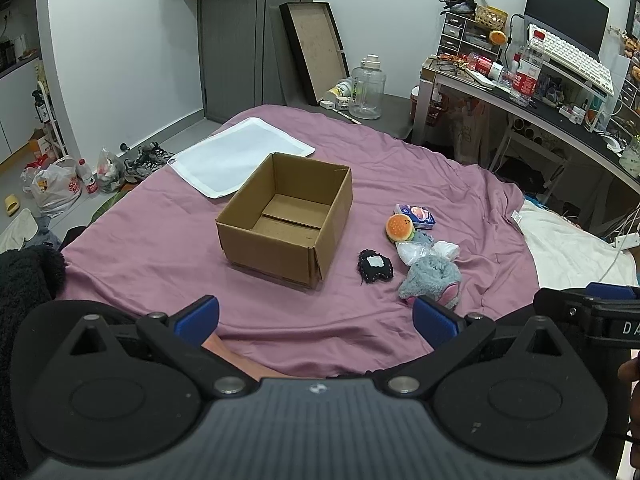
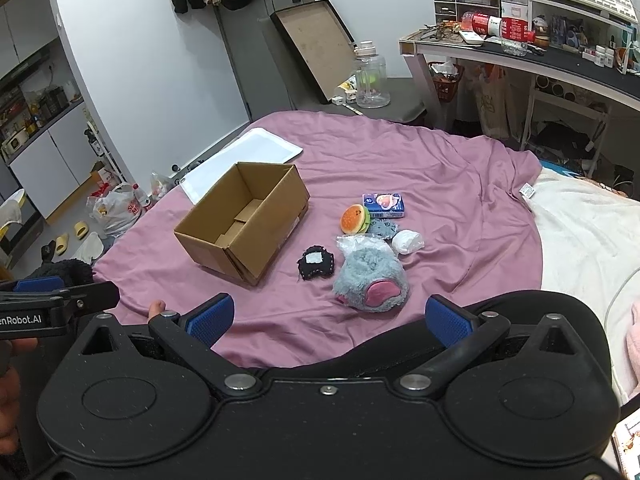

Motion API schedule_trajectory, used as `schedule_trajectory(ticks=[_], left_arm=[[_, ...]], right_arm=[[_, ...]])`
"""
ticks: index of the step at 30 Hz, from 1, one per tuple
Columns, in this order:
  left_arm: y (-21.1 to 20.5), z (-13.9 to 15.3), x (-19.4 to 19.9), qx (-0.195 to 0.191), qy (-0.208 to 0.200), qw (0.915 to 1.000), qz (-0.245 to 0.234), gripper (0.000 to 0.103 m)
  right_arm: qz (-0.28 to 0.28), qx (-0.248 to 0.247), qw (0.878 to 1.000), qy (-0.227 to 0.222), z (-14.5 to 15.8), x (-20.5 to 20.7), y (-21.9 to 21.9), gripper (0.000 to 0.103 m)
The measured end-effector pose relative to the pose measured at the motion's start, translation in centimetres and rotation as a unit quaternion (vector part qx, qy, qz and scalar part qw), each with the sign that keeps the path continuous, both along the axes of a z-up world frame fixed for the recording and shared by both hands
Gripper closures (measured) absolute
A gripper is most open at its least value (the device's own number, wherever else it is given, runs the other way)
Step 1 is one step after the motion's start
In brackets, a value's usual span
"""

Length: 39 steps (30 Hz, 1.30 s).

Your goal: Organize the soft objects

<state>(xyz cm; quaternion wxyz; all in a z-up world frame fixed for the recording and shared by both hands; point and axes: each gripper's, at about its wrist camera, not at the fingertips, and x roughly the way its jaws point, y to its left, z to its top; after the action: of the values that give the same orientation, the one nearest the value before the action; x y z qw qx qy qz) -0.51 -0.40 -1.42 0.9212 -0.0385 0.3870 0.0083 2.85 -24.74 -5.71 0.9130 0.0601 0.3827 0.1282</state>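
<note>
Purple bedsheet (image 1: 160,240) carries an open cardboard box (image 1: 286,216); soft toys (image 2: 370,276) lie just right of it. Left tool (image 1: 316,318) and right tool (image 2: 330,318) hover near, both spread wide, holding nothing.

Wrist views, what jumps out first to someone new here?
An open, empty cardboard box sits mid-bed on the purple sheet. Just to its right lies a cluster of soft things: a burger plush, a fuzzy grey plush and a small black plush. Both hand-held grippers hover open, empty.
</note>
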Motion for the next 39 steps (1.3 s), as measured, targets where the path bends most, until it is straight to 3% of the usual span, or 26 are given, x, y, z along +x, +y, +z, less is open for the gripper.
schedule_trajectory(ticks=[21, 34, 37, 39], left_arm=[[0.0, -0.7, 1.8, -0.009, 0.015, 0.9998, -0.005, 0.001], [-1.0, -3.0, 5.7, -0.033, 0.032, 0.9989, -0.013, 0.001], [-1.3, -3.5, 6.6, -0.039, 0.033, 0.9986, -0.013, 0.002], [-1.7, -3.7, 7.3, -0.041, 0.034, 0.9985, -0.016, 0.002]], right_arm=[[-0.003, 0.007, 1.0, 0.014, -0.9, 1.2, -0.6, 0.0], [-0.009, 0.067, 0.997, 0.045, -3.6, 4.9, -3.2, 0.0], [-0.023, 0.072, 0.996, 0.05, -4.3, 6.0, -3.8, 0.008], [-0.029, 0.076, 0.995, 0.054, -4.9, 6.7, -4.2, 0.019]])
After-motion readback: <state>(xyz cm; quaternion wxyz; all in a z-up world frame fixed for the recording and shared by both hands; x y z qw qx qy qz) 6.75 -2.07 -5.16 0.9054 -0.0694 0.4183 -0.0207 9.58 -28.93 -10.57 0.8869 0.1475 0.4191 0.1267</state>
